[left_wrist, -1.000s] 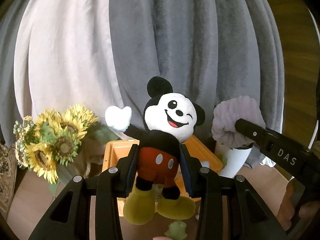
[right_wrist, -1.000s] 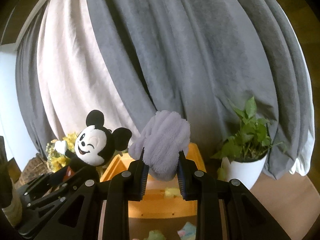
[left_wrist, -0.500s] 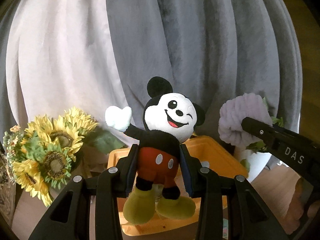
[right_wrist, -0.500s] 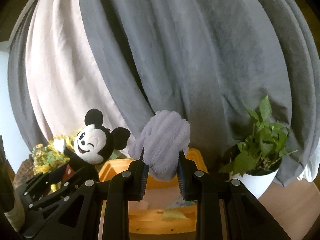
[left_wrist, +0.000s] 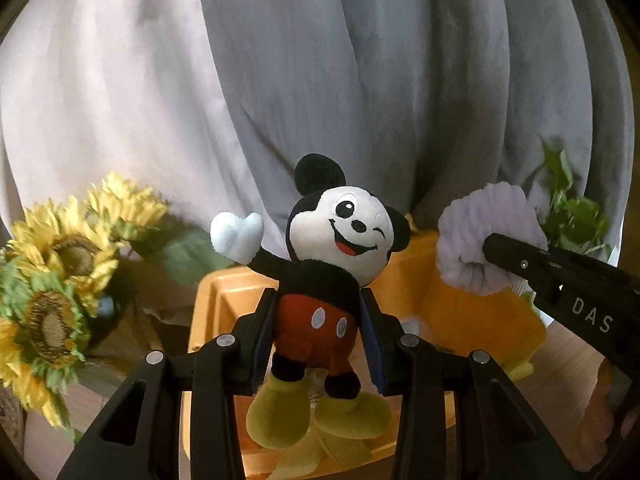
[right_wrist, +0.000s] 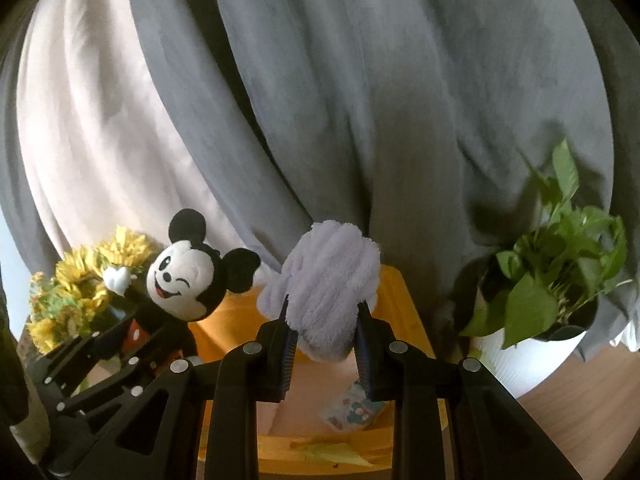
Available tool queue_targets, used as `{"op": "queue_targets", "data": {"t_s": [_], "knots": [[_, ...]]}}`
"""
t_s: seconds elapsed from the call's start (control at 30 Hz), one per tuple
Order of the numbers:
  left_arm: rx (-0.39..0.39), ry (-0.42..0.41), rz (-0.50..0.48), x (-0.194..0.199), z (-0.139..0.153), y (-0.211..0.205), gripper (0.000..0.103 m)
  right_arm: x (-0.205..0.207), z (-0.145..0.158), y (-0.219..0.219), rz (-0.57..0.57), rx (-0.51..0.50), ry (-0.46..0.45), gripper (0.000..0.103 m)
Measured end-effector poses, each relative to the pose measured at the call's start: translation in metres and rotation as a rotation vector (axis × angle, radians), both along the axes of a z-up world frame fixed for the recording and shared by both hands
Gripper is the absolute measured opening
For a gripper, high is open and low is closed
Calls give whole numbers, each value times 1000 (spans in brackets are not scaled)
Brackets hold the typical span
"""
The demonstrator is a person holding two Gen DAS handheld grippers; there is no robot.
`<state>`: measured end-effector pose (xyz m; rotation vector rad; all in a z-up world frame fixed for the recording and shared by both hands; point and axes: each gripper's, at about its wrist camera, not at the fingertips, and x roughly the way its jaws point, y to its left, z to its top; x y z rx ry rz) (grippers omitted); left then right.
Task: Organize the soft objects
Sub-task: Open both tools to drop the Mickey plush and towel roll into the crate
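My left gripper (left_wrist: pixel 318 326) is shut on a Mickey Mouse plush (left_wrist: pixel 332 280) at its red shorts and holds it upright over the orange bin (left_wrist: pixel 216 300). The plush also shows at the left of the right wrist view (right_wrist: pixel 184 280). My right gripper (right_wrist: pixel 324 332) is shut on a fluffy lilac plush (right_wrist: pixel 328 280), also above the orange bin (right_wrist: pixel 400 292). That lilac plush shows at the right of the left wrist view (left_wrist: pixel 484 240), pinched by the right gripper's black finger. Both toys hang in the air, side by side.
Yellow sunflowers (left_wrist: pixel 60 280) stand left of the bin. A green plant in a white pot (right_wrist: pixel 536 344) stands to its right on the wooden table. Grey and pale curtains (right_wrist: pixel 320 100) hang close behind. Small soft items (right_wrist: pixel 352 408) lie inside the bin.
Both grippers have moved forward and closer over the orange bin while still holding their toys. The bin and curtain look nearer and the bin's inside shows more.
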<state>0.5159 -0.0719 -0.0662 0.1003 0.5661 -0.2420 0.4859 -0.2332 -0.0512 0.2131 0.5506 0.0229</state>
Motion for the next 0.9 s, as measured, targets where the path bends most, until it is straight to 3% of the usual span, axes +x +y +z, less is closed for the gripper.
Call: {"op": "queue_targets", "data": {"t_s": [0.37, 0.43, 0.5, 0.53, 0.67, 0.9], "knots": [[57, 85, -23, 29, -30, -3, 41, 28, -29, 4, 21, -16, 111, 28], [52, 94, -21, 32, -32, -2, 42, 31, -33, 5, 16, -24, 124, 33], [49, 88, -19, 32, -32, -2, 47, 34, -36, 2, 8, -16, 140, 54], [50, 84, -17, 30, -30, -2, 54, 34, -37, 1, 3, -12, 142, 58], [36, 70, -16, 23, -24, -1, 62, 30, -36, -2, -21, -14, 141, 65], [1, 49, 9, 6, -7, 5, 64, 12, -23, -9, -65, -17, 103, 70]]}}
